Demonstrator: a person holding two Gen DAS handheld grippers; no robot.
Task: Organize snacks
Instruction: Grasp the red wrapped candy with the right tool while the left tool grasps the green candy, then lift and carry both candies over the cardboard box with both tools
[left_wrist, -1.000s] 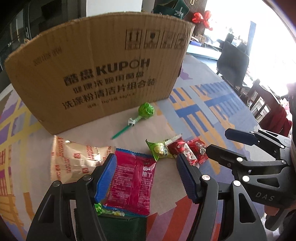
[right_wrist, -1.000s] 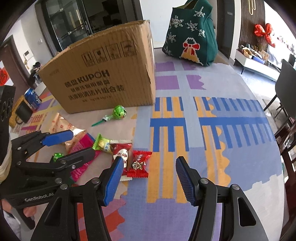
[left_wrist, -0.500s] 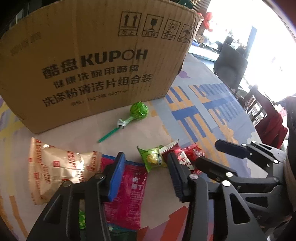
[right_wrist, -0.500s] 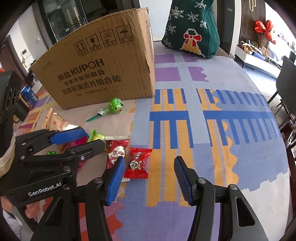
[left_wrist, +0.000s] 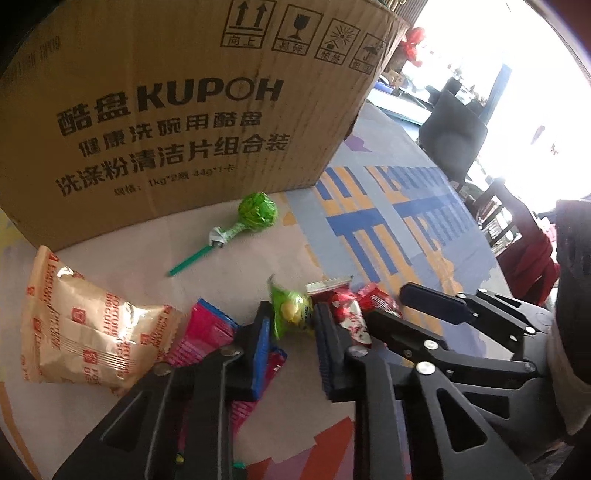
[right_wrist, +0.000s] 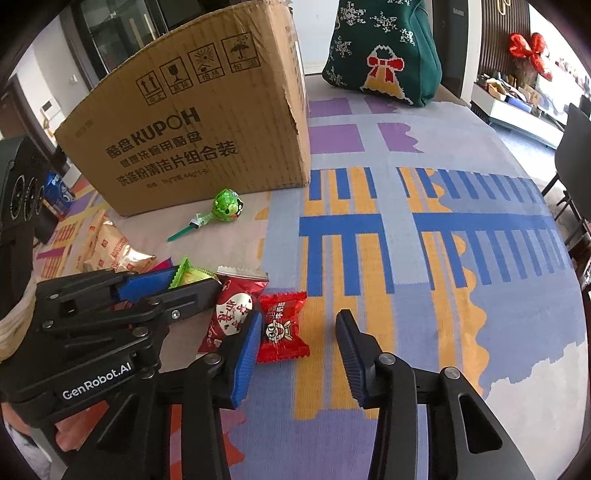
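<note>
My left gripper (left_wrist: 292, 318) has its jaws closing, and the blue pads pinch a small green snack packet (left_wrist: 290, 312) on the patterned tablecloth. The same packet (right_wrist: 190, 275) shows between those fingers in the right wrist view. My right gripper (right_wrist: 298, 320) is closing too, with a red candy packet (right_wrist: 282, 326) lying between its fingers against the left pad; the right pad stands clear of it. A second red and white packet (right_wrist: 232, 310) lies just left of that. A green lollipop (left_wrist: 256, 214) lies in front of the cardboard box (left_wrist: 177, 110).
A tan biscuit bag (left_wrist: 88, 328) and a pink packet (left_wrist: 207, 332) lie left of my left gripper. A green Christmas bag (right_wrist: 384, 48) stands behind the box. Dark chairs (left_wrist: 454, 133) stand past the table's right edge.
Both grippers have narrowed. The left one has come forward from over the pink packet and closed onto the green packet. The right one has settled lower around the red packet.
</note>
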